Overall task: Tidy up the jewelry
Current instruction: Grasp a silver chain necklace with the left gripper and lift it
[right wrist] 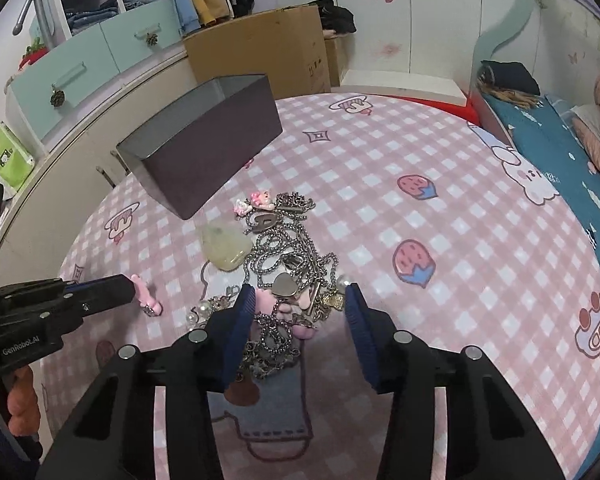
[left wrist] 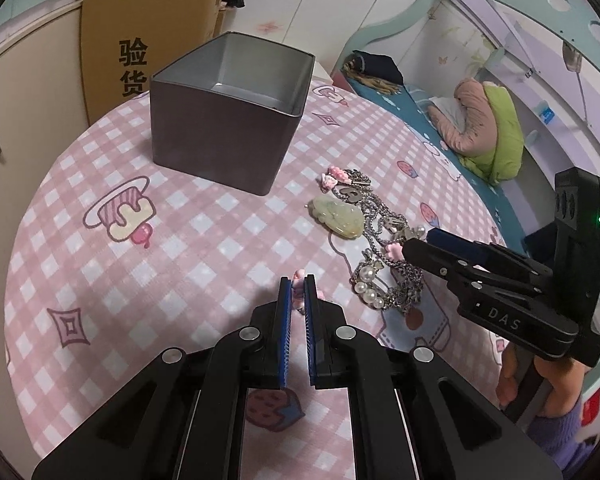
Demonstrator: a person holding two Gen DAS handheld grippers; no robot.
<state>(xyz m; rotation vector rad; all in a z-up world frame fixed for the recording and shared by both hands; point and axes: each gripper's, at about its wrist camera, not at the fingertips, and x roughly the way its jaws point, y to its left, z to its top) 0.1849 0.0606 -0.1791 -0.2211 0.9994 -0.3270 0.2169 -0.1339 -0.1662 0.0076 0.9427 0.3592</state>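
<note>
The jewelry lies in a loose heap (right wrist: 288, 256) on the pink checked cloth (left wrist: 180, 240), near the front corner of the open grey tin (left wrist: 228, 120) but apart from it. It is a tangle of silver chains (right wrist: 284, 240) with a pale green jade pendant (left wrist: 336, 214) at the tin side, pearls (left wrist: 368, 284), small pink charms (left wrist: 334, 176) and a silver heart tag (right wrist: 284, 286).

The chains look limp and heavy for their bulk; I judge they will slide and drape, and one link lifted may drag the whole knot along. The jade is stiff, smooth and likely brittle, so it wants a grip across its flat faces, low over the cloth. The pearls would roll away from the pads. The charms are light and firm, the easiest to pinch.

The left tongs (left wrist: 299, 280) are closed on one pink charm (left wrist: 299, 286), held just off the heap's near edge, with the tin well ahead.

The right tongs (right wrist: 300, 300) stand partly open, astride the near end of the heap, and are not clamped yet. A pink piece (right wrist: 268, 300), the heart tag and chain loops lie between the pads (right wrist: 240, 320); the left pad looks close to or touching the pink piece, the right pad is beside a gold charm (right wrist: 334, 300).
</note>
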